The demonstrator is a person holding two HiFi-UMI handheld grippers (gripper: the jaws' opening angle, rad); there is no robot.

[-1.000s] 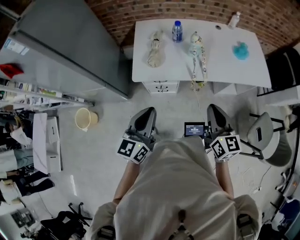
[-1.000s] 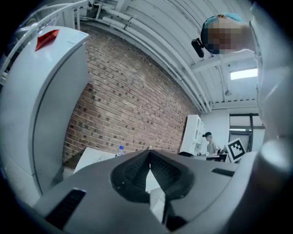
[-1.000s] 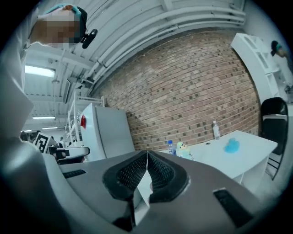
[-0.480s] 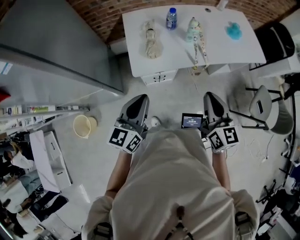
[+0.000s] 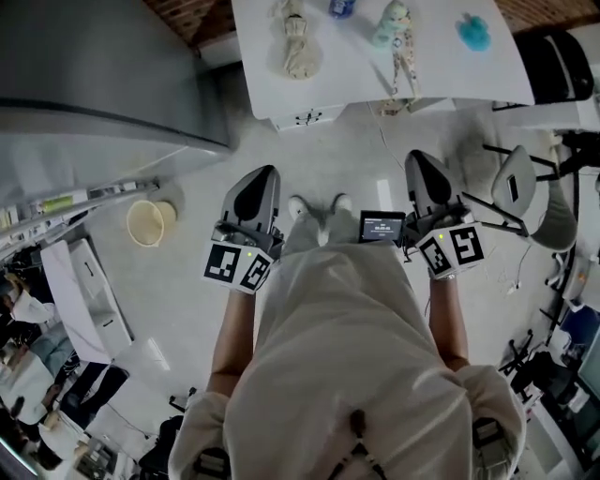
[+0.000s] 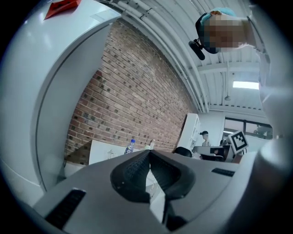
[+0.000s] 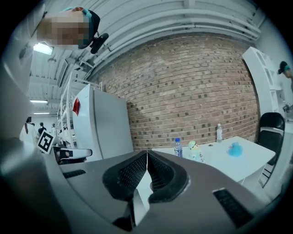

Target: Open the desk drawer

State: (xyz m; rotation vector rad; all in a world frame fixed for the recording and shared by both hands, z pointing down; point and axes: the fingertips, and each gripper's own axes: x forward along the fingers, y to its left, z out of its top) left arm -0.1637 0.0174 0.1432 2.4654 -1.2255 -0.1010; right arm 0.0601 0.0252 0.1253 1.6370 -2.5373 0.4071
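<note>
Since the desk (image 5: pixel 375 84) lies well ahead of the person, at the top of the head view, both grippers are only carried in front of the body and do not reach for anything yet. The drawer (image 5: pixel 305 116) sits in a small white unit under the desk's near edge, toward its left end. Its front looks closed and shows dark handles. The left gripper (image 5: pixel 262 176) is clenched, its pads (image 6: pixel 135 171) pressed together with nothing between them. The right gripper (image 5: pixel 419 159) is likewise clenched and empty. In my judgement the closed jaws are just a carrying position, and they must part before they can take a handle. Both grippers point forward, almost level, toward the brick wall (image 7: pixel 192 82).

Around them, a big grey fridge (image 5: pixel 94 84) fills the left side, and its corner comes near the left end of the desk. This corner could hinder the left arm close to the drawer. A grey chair (image 5: pixel 520 187) stands at the right, well apart from the drawer. A pale bucket (image 5: pixel 143 223) is on the floor beside the fridge, off the direct path. On the desk lie a cloth doll (image 5: pixel 298 47), a painted doll (image 5: pixel 394 28), a blue toy (image 5: pixel 473 33) and a bottle (image 7: pixel 177 147). None of them hangs in front of the drawer, as far as I can see.
</note>
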